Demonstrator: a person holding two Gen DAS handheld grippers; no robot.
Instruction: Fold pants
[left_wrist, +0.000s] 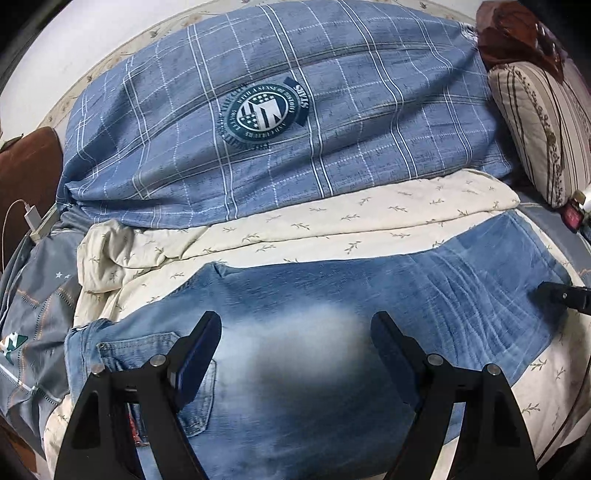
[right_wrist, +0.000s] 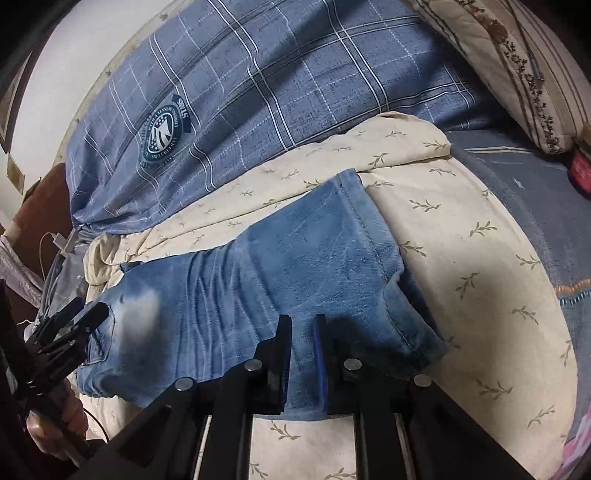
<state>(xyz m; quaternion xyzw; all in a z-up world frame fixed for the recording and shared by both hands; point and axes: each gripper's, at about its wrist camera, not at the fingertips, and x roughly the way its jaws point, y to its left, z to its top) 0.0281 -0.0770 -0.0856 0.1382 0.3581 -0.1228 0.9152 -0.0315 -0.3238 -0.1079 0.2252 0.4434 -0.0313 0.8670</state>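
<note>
Light blue jeans (left_wrist: 314, 295) lie stretched sideways across the bed, waist and back pocket (left_wrist: 147, 354) to the left, leg hems (right_wrist: 369, 236) to the right. My left gripper (left_wrist: 295, 321) hangs open just over the faded seat area, with nothing between its fingers. In the right wrist view the left gripper (right_wrist: 85, 317) shows at the left edge, held by a hand (right_wrist: 55, 424). My right gripper (right_wrist: 302, 325) is shut on the near edge of the jeans' lower leg, and denim fills the narrow gap between its pads. Its tip (left_wrist: 561, 295) shows at the right in the left wrist view.
The jeans rest on a cream leaf-print blanket (left_wrist: 332, 221). Behind it bulges a blue plaid duvet (left_wrist: 295, 129). A striped pillow (left_wrist: 535, 129) stands at the right, and a white charger with cable (left_wrist: 33, 218) lies at the left on grey-blue bedding (left_wrist: 37, 314).
</note>
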